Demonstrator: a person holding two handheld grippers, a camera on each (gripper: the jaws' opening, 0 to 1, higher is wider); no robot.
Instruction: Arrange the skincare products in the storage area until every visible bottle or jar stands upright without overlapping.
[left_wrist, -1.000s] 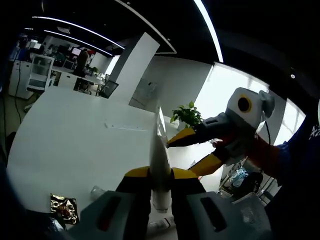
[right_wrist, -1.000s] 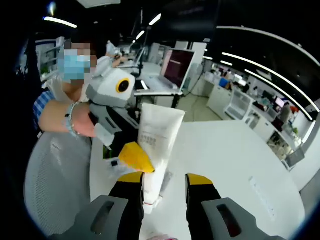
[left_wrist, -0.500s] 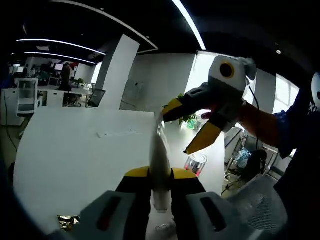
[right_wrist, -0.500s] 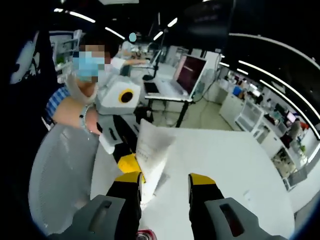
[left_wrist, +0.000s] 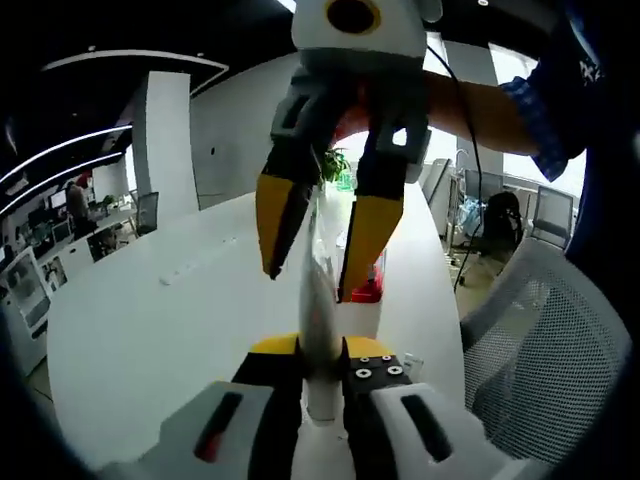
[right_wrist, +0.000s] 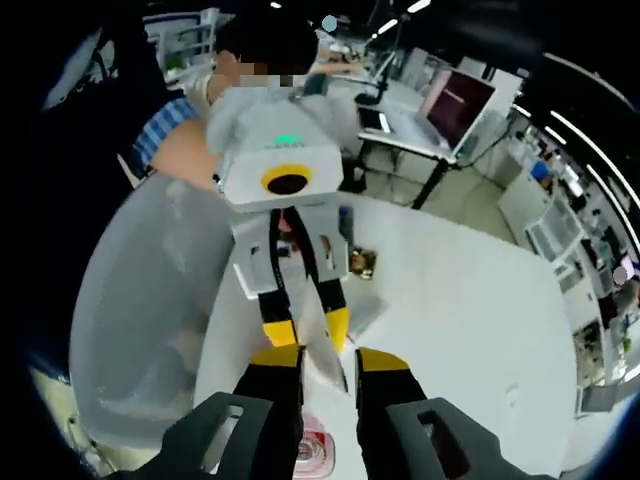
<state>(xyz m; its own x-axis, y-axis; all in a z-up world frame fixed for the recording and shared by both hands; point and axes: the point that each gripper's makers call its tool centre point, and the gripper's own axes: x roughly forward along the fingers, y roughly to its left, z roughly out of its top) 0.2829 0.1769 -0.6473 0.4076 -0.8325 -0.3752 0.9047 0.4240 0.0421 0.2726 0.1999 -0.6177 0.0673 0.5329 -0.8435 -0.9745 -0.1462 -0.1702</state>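
White squeeze tube (left_wrist: 318, 310) at frame centre, edge-on, clamped near its cap by left gripper (left_wrist: 320, 365). Likely light, soft, slippery; best held low by the stiff cap. Right gripper (left_wrist: 322, 235) parted around its crimped end above.

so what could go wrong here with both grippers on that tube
The left hand-held gripper pinches the white tube near its cap, held edge-on above the table; the right hand-held gripper's open jaws straddle its top. If they close off-centre, the flat tube may twist or slip, perhaps onto the red-lidded jar.
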